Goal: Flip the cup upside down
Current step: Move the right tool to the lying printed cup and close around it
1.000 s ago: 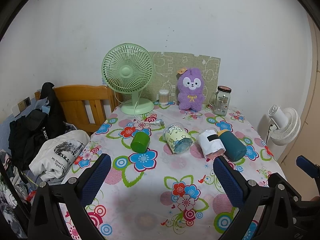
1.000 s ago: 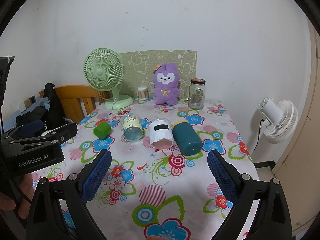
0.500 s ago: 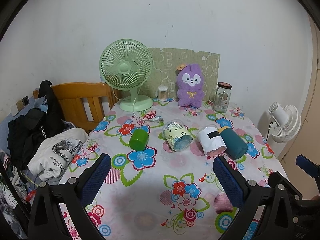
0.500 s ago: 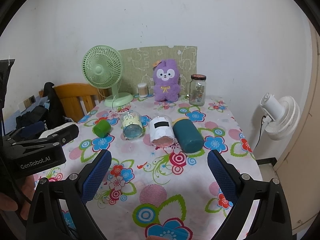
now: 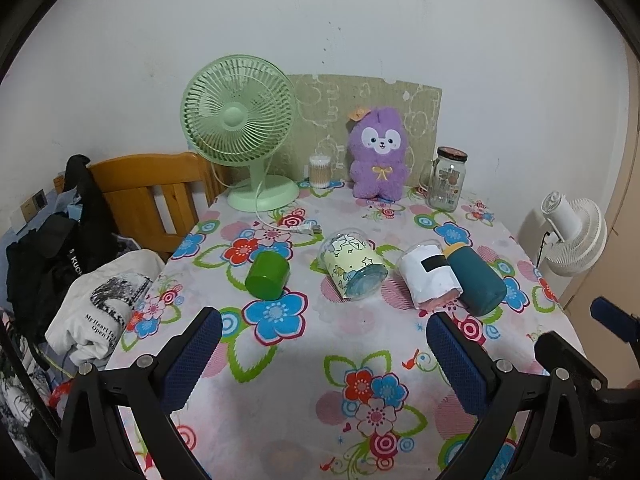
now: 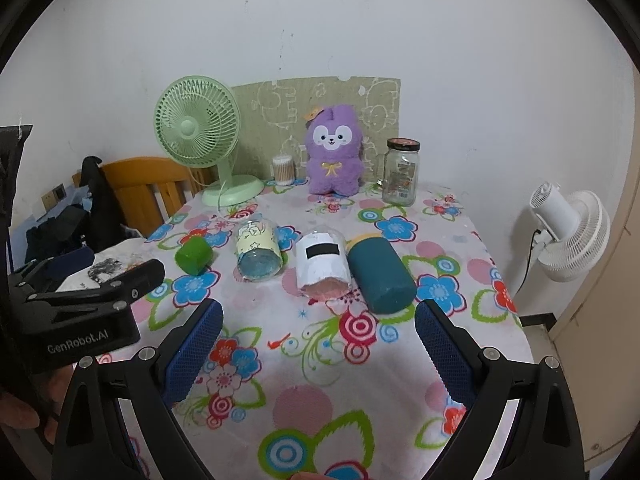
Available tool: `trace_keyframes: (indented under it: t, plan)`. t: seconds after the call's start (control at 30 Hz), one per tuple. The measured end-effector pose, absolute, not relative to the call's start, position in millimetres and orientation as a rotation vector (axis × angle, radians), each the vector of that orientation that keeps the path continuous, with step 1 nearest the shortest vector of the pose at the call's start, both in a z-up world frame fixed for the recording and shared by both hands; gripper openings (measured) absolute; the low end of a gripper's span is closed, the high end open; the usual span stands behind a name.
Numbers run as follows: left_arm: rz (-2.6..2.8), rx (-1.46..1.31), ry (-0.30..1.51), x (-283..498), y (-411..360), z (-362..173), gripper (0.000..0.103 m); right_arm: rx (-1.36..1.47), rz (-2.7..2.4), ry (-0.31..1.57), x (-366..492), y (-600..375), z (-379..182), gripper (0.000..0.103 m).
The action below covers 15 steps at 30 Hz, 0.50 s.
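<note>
Left wrist | four cups [image 5: 432,276] lying sideways, contents unclear | both grippers' fingers [image 5: 192,354] wide

Soft even indoor light, sharp focus, fisheye-bent dark corners

Four cups on sides in row – green [image 5: 267,275], pale-yellow printed [image 5: 354,271], white black-labelled [image 5: 431,274], teal [image 5: 475,280].

White wall [image 5: 360,20] behind wooden chair [image 5: 148,188].
</note>
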<state>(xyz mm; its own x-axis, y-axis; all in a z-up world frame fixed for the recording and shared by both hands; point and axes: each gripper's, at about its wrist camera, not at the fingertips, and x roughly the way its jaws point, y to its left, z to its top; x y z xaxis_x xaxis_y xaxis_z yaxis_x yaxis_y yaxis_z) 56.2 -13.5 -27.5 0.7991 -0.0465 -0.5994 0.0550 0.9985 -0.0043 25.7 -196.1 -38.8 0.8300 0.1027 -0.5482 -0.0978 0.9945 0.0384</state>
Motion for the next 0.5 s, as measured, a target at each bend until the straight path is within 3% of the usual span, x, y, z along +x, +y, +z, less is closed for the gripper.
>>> trace_keyframes:
  t: [0.5]
  plan:
    - [-0.01,0.035,0.731,134,-8,-58,0.103,-0.034,0.155,0.707,126,-184,-56,0.098]
